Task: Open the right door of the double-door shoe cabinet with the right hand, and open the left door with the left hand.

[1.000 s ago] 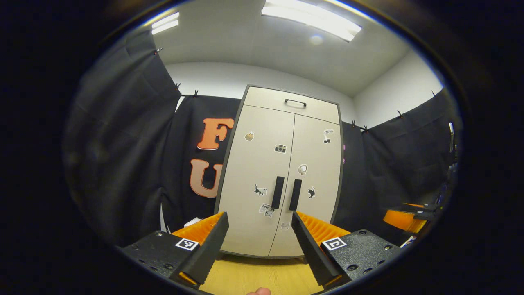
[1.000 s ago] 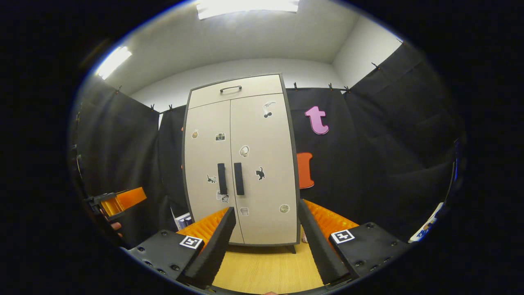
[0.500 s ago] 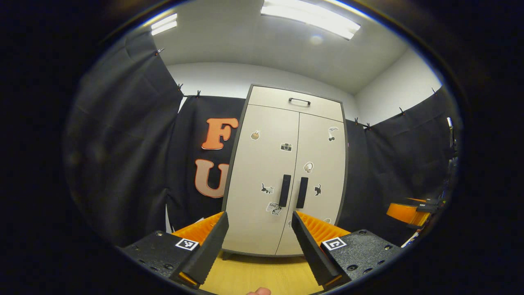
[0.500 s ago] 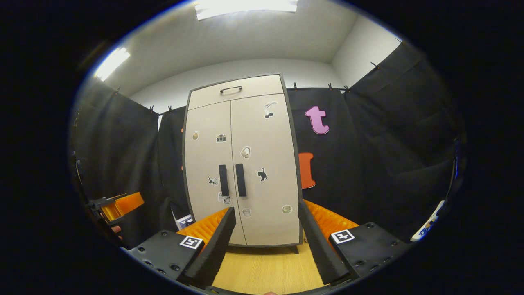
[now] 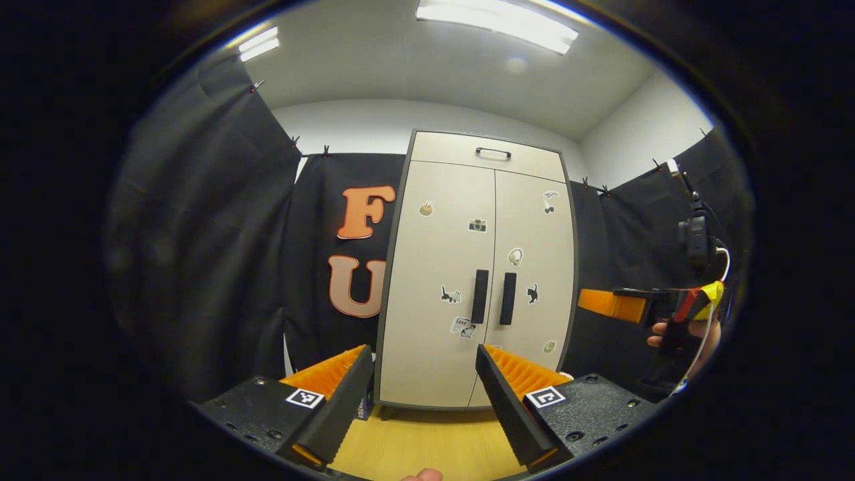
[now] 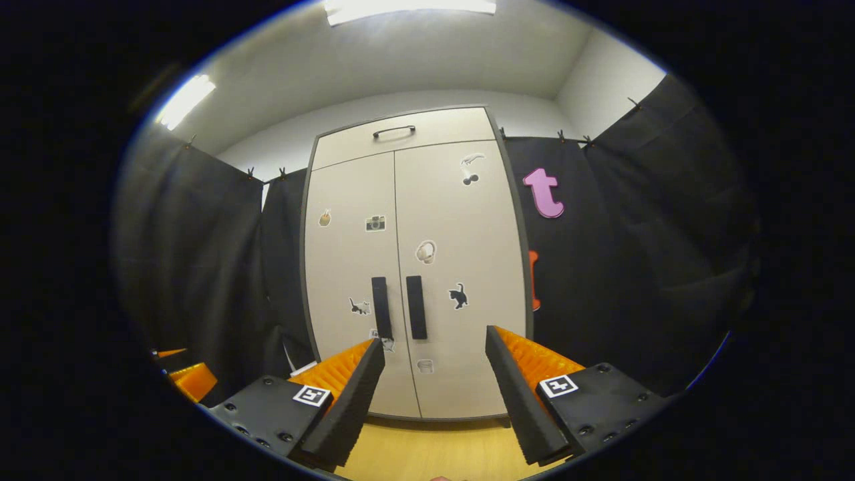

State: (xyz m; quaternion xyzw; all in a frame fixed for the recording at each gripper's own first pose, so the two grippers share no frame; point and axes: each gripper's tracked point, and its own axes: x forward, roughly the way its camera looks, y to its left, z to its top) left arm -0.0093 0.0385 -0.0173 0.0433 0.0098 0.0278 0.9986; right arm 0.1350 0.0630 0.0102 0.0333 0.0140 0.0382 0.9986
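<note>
Shoe cabinet stands shut at the centre of both views, its two pale doors meeting at a middle seam, with two dark upright handles side by side just below mid-height. In the right gripper view the right door's handle sits a little left of centre, above and between the fingers of the right gripper, which are spread wide with nothing in them. In the left gripper view the left door's handle lies above the gap of the left gripper, also spread and empty; the right gripper and the hand holding it appear at the right edge of that frame. Judging from this, the step in hand is the approach: neither handle is touched, and both grippers are well apart from the cabinet. The next move likely calls for bringing the right gripper up to the right handle, closing on it and pulling outward. Small stickers dot the doors, and a drawer with a handle tops the cabinet. A light wooden floor lies below, black cloth hangs on each side, and ceiling lights glow in the upper frame.
</note>
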